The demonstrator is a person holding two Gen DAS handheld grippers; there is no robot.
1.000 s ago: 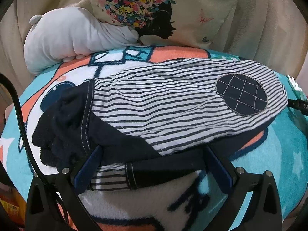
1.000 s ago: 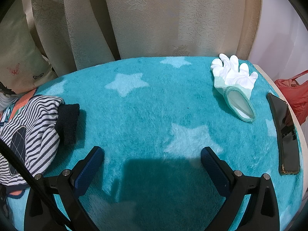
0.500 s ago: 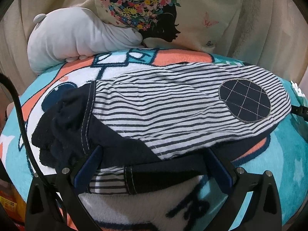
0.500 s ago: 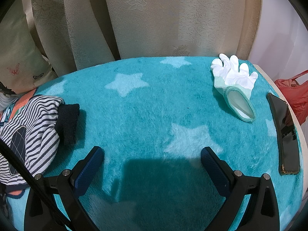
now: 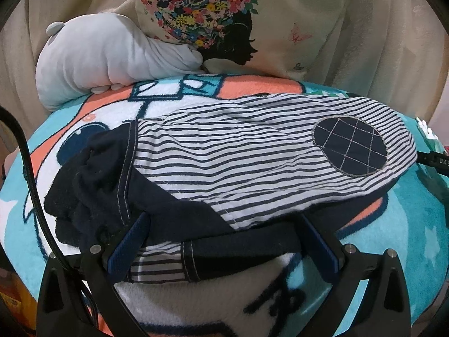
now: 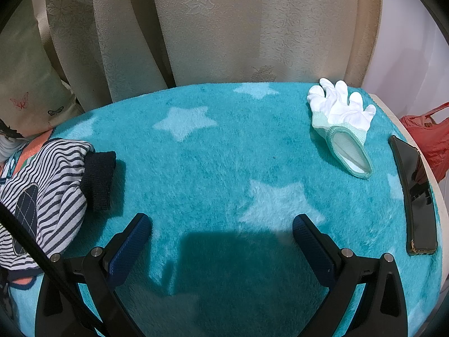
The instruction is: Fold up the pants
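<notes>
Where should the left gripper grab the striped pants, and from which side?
Grip the dark hem of the pants, coming in low from the near side. It lies as a thin doubled band between the open fingers of the left gripper, likely easier to pinch than the bunched waistband.

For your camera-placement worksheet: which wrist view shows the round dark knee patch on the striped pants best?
The left wrist view: the knee patch appears whole and facing the camera. The right wrist view shows it only at the edge, foreshortened.

Can't see the left gripper point(image 5: 224, 224) fingertips, tucked under the pants' point(image 5: 252, 151) near edge. Pants cropped at the frame edge in the right wrist view. Red bag point(image 6: 429, 140) cut off too. Cable lettering point(image 5: 437, 160) too small to read.
</notes>
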